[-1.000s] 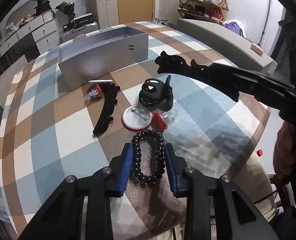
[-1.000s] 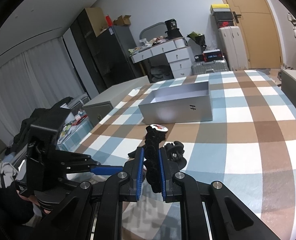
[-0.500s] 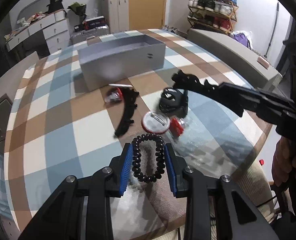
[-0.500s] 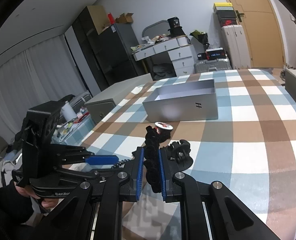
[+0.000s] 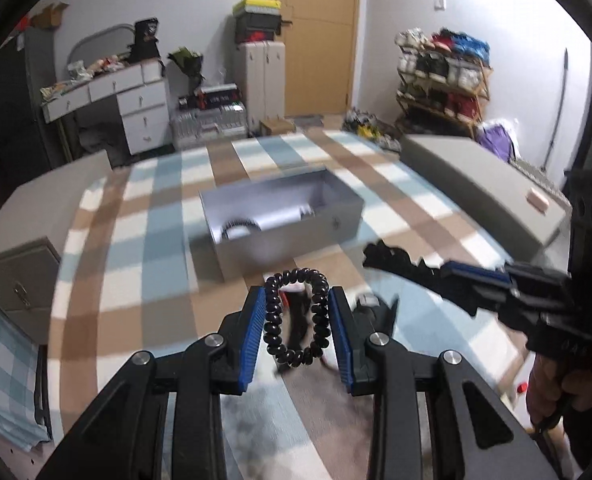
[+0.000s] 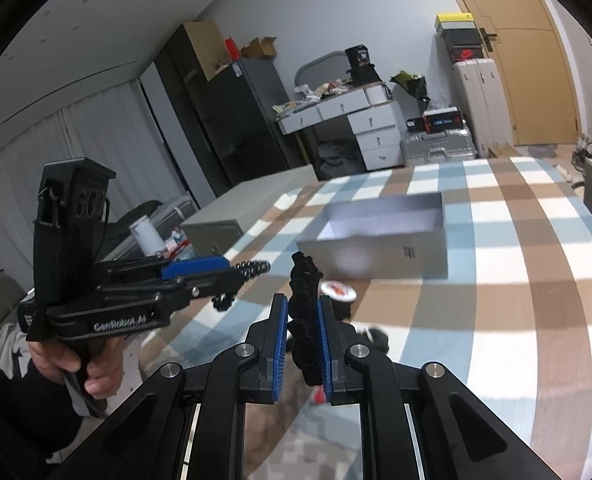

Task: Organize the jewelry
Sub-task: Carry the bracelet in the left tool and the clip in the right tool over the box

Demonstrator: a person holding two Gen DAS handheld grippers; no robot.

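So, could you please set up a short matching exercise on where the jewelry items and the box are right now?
Things:
1. black bead bracelet
2. black hair clip
3. silver box
4. round badge

Places:
A. lying on the checked cloth
B. in the left gripper
C. in the right gripper
D. standing open on the cloth

Pairs: 1-B, 2-C, 3-D, 4-A

Plaid cloth [image 5: 143,240] covers the bed; open grey box [image 5: 287,240] sits mid-surface, round badge [image 6: 338,291] and black clip [image 5: 376,312] lie just in front of the box.
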